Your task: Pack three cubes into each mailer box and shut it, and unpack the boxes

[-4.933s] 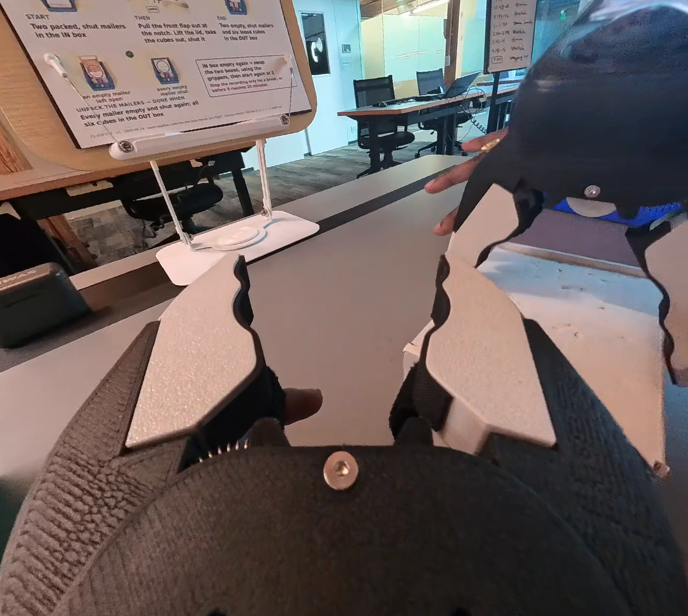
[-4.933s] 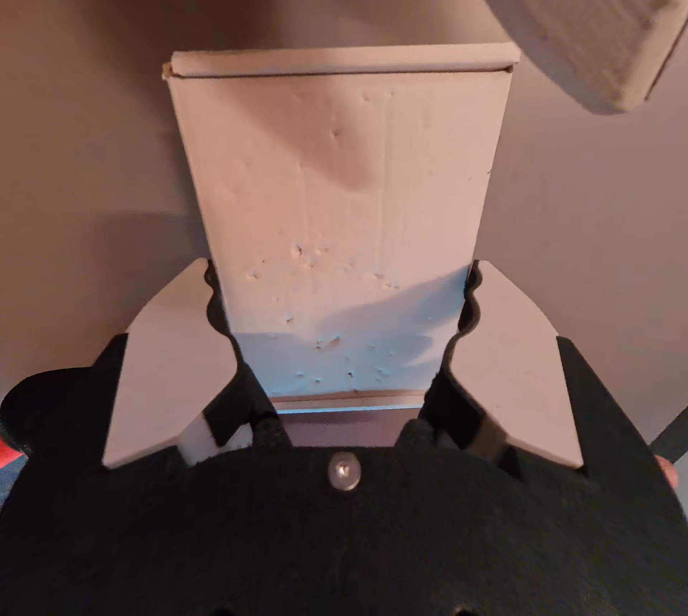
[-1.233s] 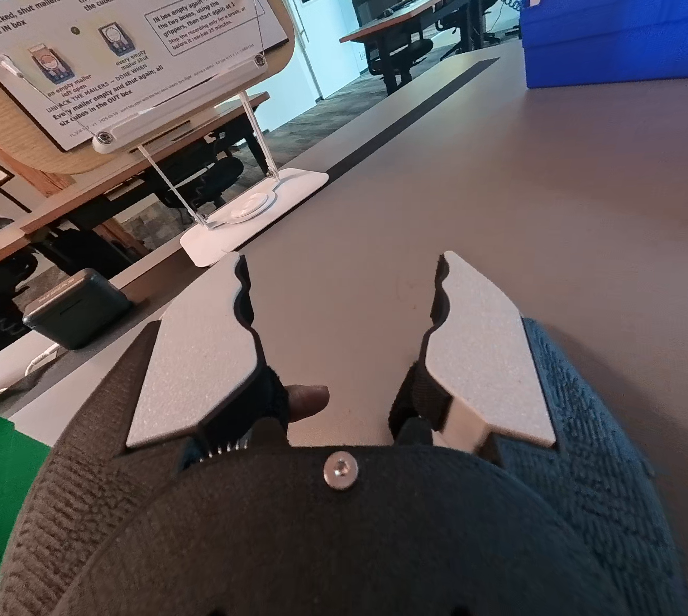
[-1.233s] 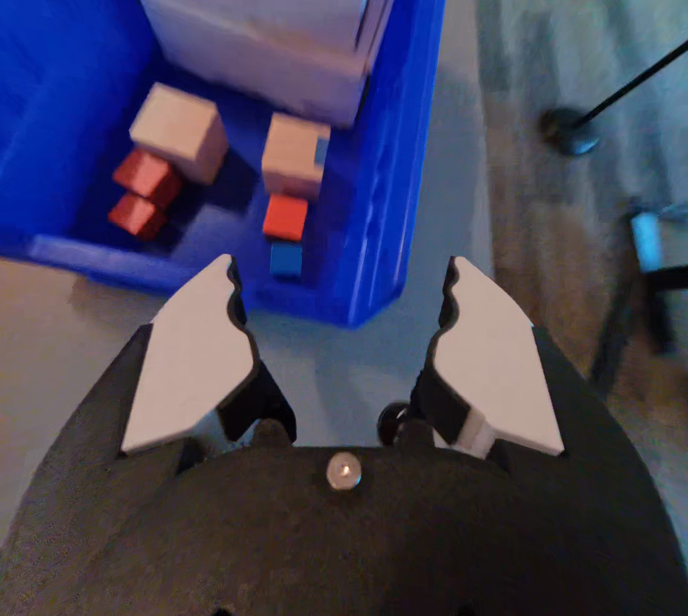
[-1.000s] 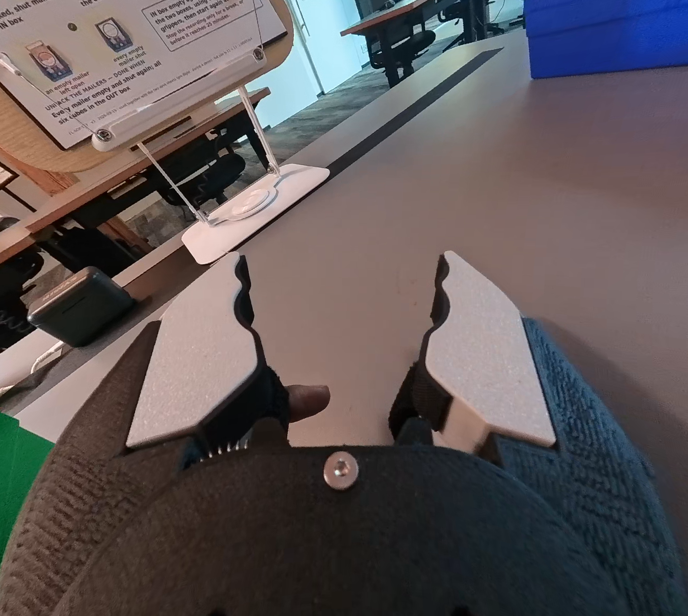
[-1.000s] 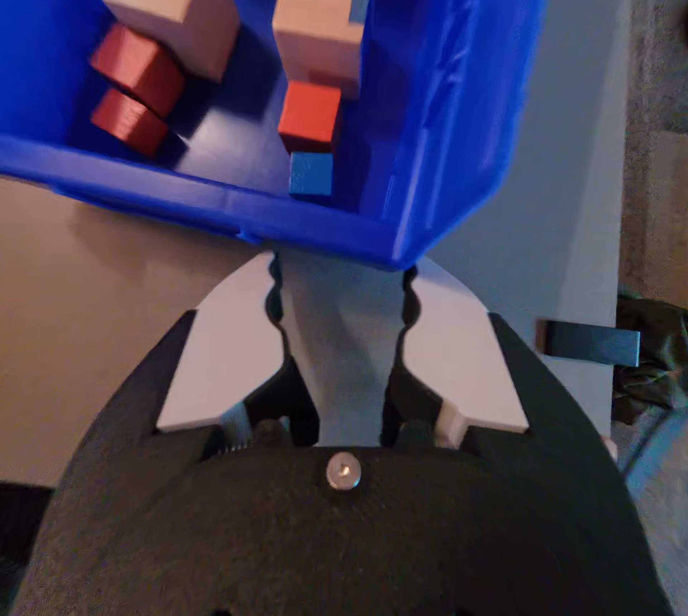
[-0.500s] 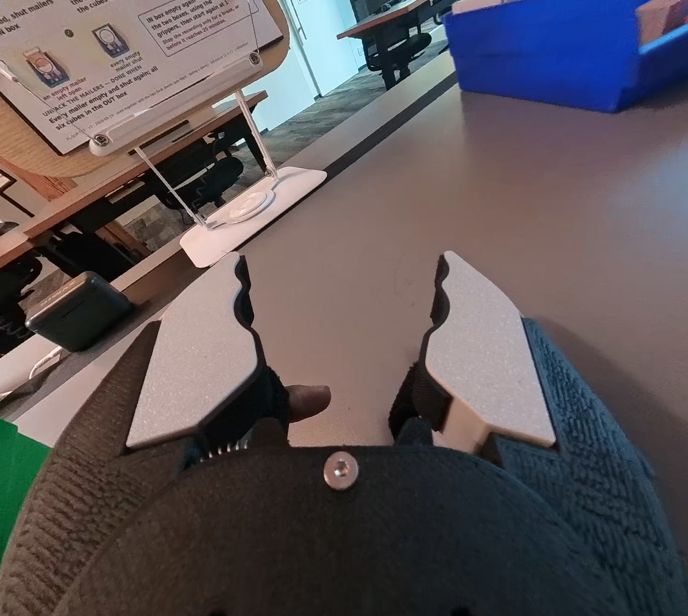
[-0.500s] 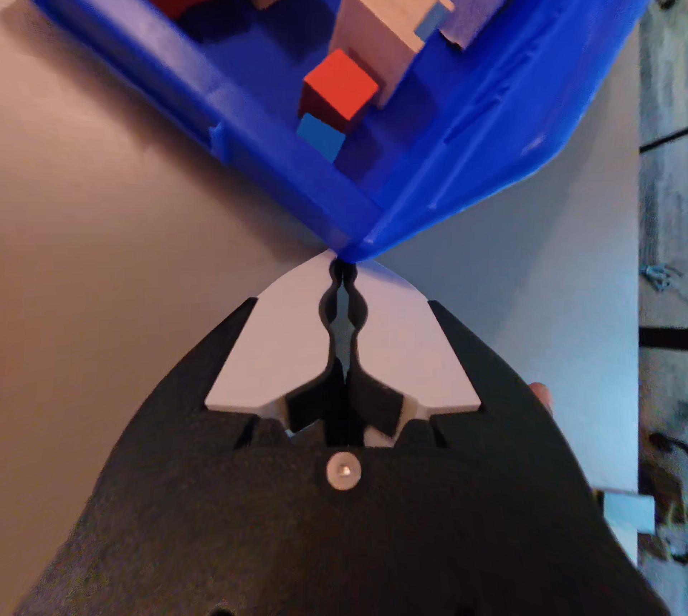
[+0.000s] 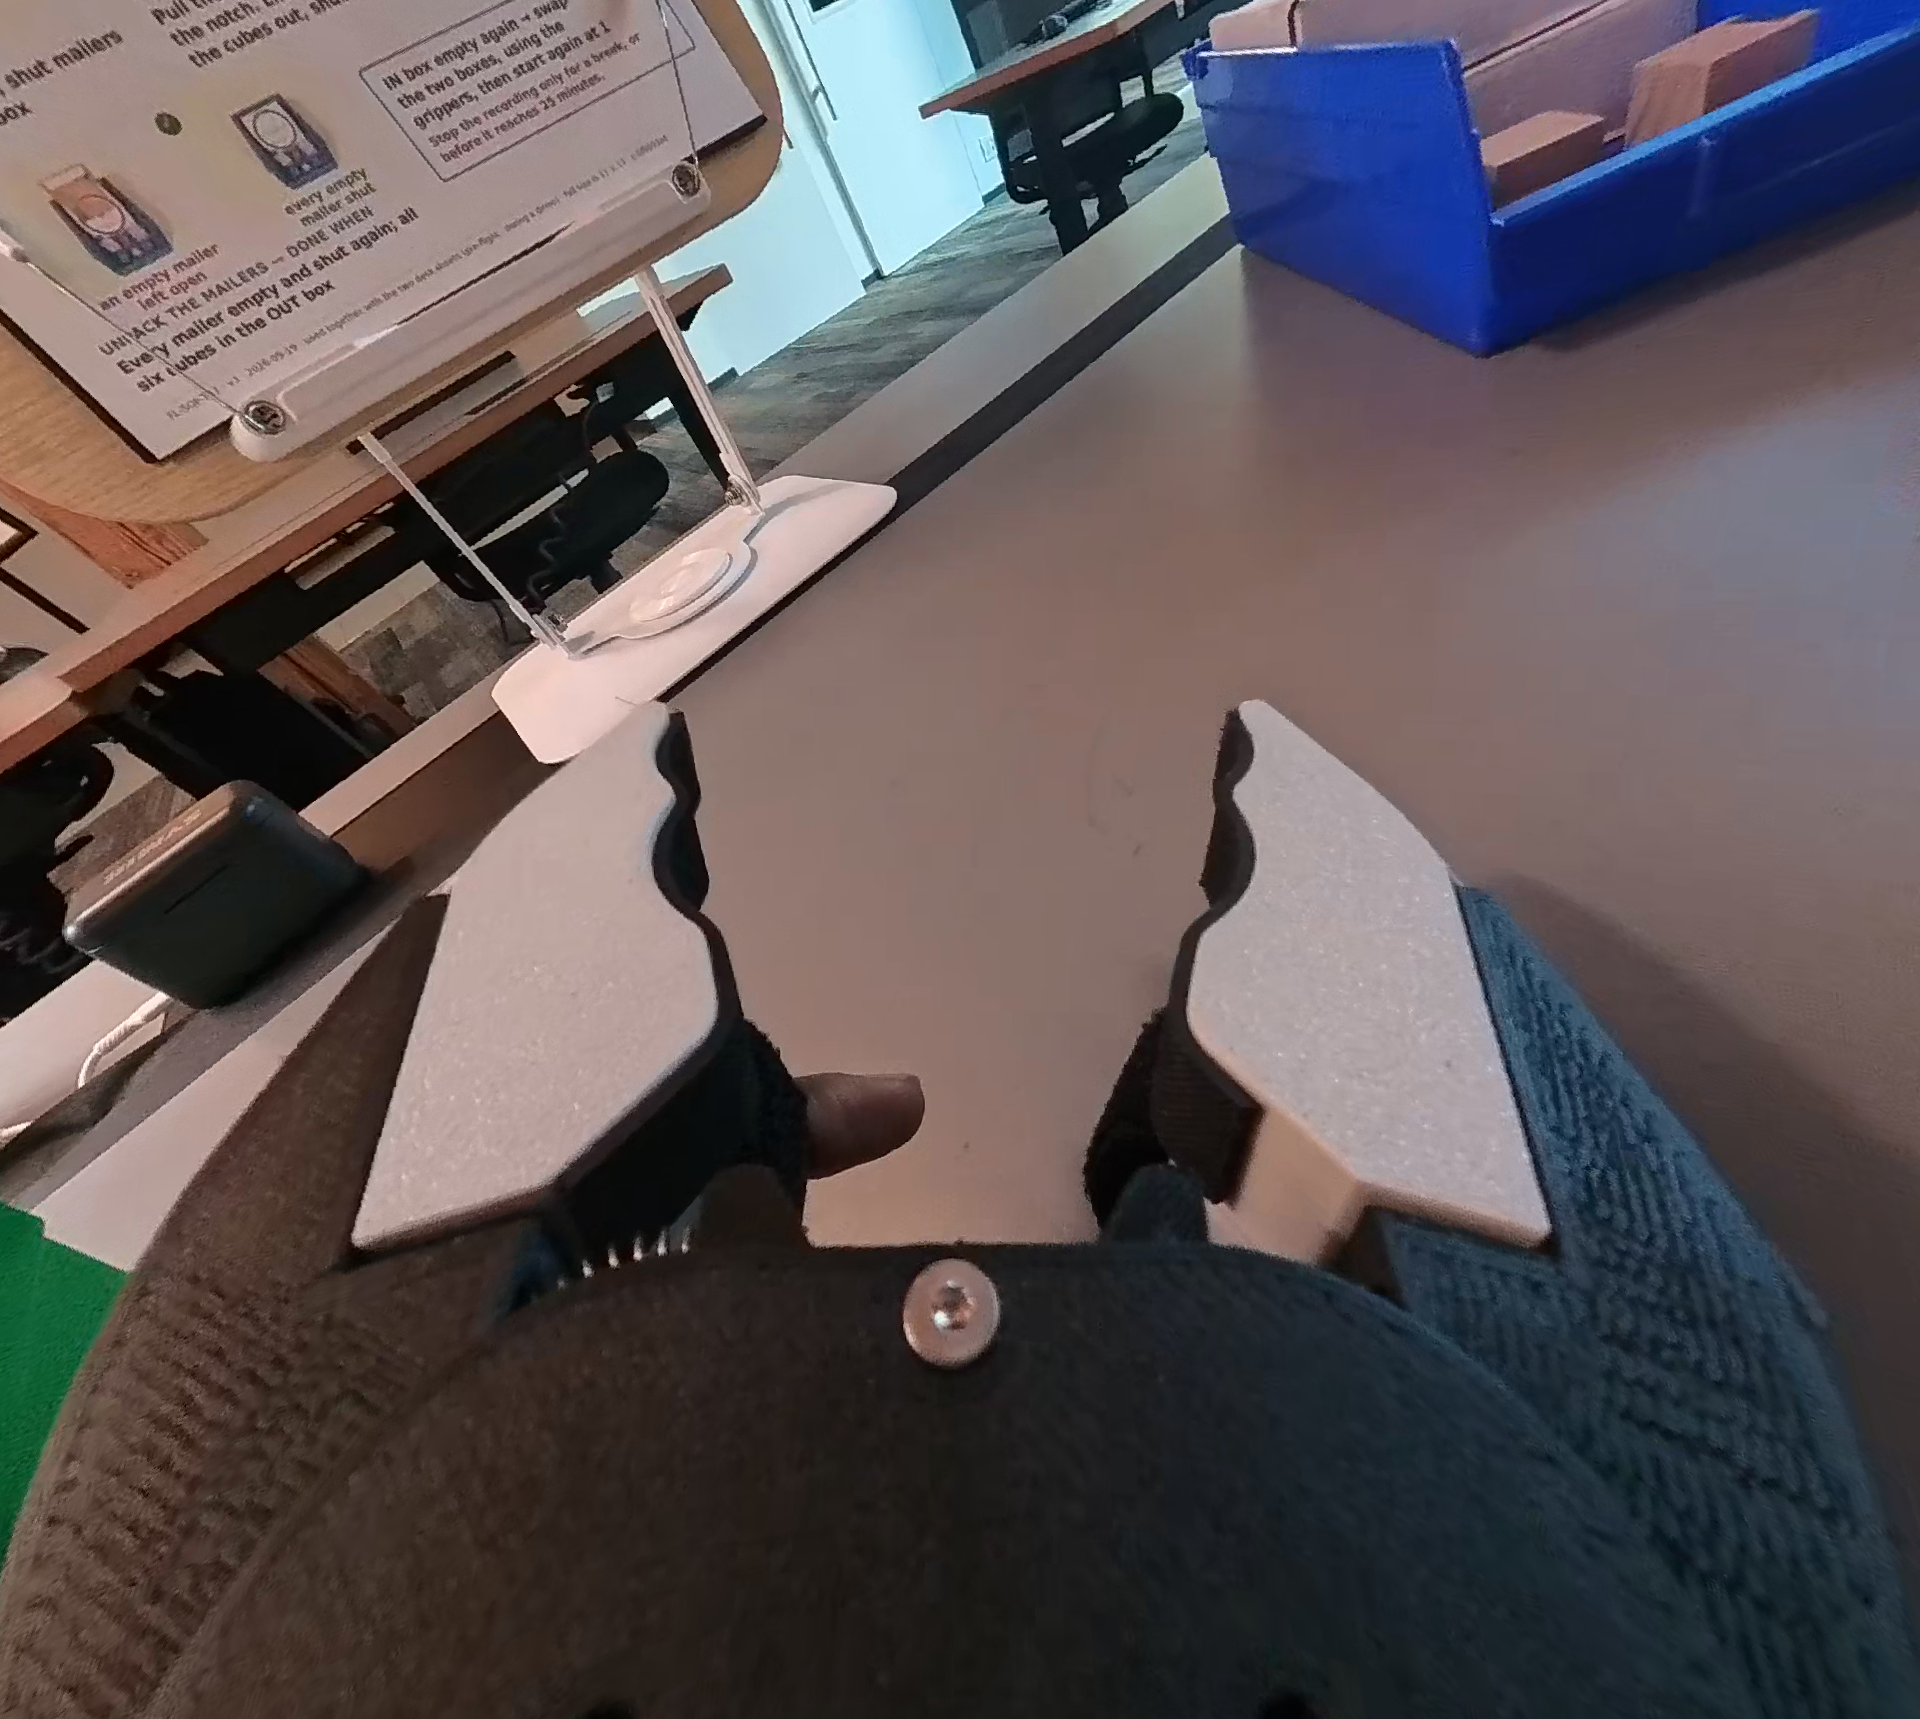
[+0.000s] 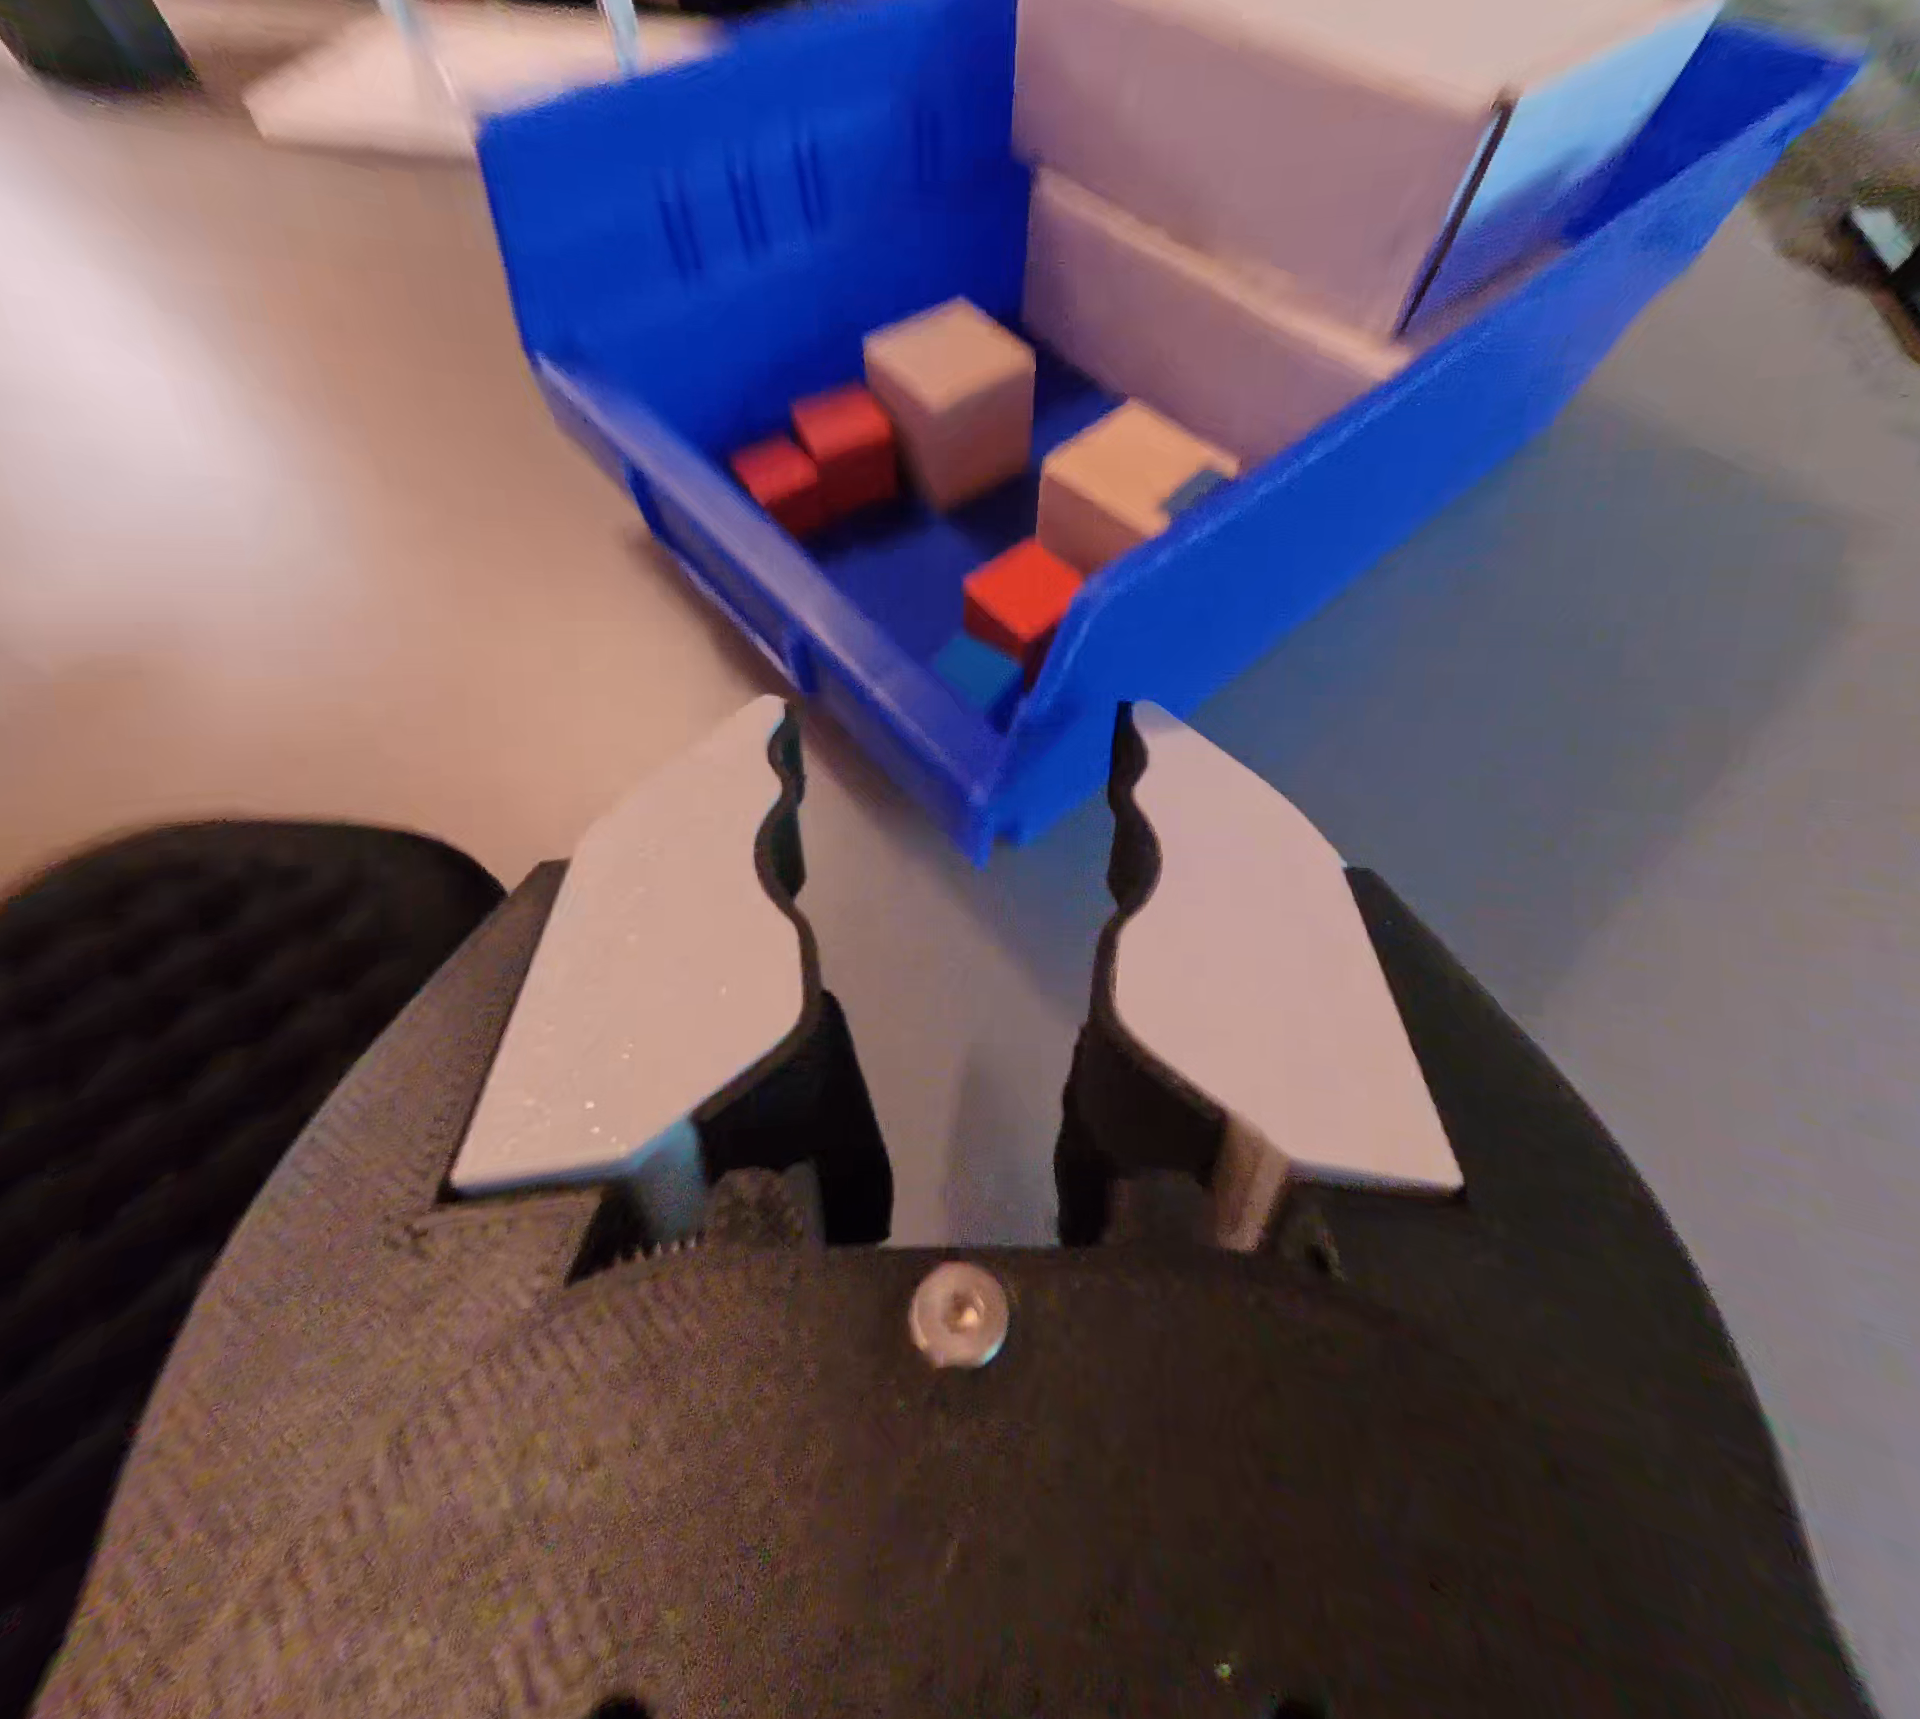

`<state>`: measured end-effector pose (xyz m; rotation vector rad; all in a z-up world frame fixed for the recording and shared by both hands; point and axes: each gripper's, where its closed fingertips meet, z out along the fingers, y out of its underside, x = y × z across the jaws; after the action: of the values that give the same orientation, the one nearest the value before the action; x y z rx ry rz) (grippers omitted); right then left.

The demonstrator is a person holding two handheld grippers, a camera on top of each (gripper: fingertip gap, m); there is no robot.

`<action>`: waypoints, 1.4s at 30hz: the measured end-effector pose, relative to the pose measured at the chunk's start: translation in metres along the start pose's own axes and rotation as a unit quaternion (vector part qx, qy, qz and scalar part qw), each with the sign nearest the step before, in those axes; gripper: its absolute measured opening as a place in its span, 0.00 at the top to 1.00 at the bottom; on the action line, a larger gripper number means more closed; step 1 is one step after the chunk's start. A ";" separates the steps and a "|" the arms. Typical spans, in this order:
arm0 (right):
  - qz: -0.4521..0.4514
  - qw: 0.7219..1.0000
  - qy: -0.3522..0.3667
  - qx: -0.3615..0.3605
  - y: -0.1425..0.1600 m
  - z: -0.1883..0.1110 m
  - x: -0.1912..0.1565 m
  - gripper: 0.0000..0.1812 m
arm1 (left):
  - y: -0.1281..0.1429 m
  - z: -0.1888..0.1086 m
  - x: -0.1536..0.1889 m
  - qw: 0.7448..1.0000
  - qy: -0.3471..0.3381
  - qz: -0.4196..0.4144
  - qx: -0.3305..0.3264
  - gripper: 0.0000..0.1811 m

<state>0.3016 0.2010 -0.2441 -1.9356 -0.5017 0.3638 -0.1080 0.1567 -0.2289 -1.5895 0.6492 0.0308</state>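
Right gripper point(image 10: 951, 739) has let go of the bin point(image 10: 1299, 547); jaws now apart.
Mailers point(image 10: 1299, 111) and cubes point(image 10: 852, 443) lie in it on the grey table point(image 9: 1351, 578); left gripper point(image 9: 951, 734) gapes, office desks behind.

Shut mailers point(image 10: 1309, 100), loose cubes point(image 10: 945, 396) in bin point(image 10: 1351, 516)

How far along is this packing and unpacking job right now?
Unpacking looks finished: two shut mailer boxes and loose cubes sit together in the blue bin. Nothing is in hand: the right claw and left claw are open and empty. Packing them again is what's left.
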 end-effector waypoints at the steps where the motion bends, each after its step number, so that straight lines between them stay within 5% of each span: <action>1: 0.012 1.000 0.000 0.017 -0.007 -0.001 -0.001 0.68 | 0.001 0.000 0.000 1.000 0.000 0.002 -0.002 0.48; 3: -0.003 0.999 0.040 -0.001 -0.005 0.004 0.007 0.68 | 0.001 0.000 0.000 1.000 0.000 0.005 -0.002 0.48; 7: -0.090 0.988 0.125 -0.009 -0.010 0.014 0.024 0.88 | 0.001 0.000 0.001 1.000 0.001 0.006 -0.004 0.48; 21: -0.161 0.983 0.090 -0.015 -0.016 0.031 -0.010 0.89 | -0.003 -0.001 0.014 0.999 0.018 0.028 0.002 0.48; 33: -0.206 0.978 -0.009 -0.011 -0.026 0.060 -0.103 0.88 | -0.008 -0.003 0.021 0.999 0.027 0.028 0.012 0.48; 42: -0.266 0.959 -0.094 -0.011 -0.035 0.084 -0.197 0.88 | -0.016 -0.007 0.013 0.989 0.043 -0.138 0.023 0.57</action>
<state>0.0852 0.1812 -0.2410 -1.7110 -1.1231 0.1902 -0.0928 0.1451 -0.2190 -1.6292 0.4881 -0.2572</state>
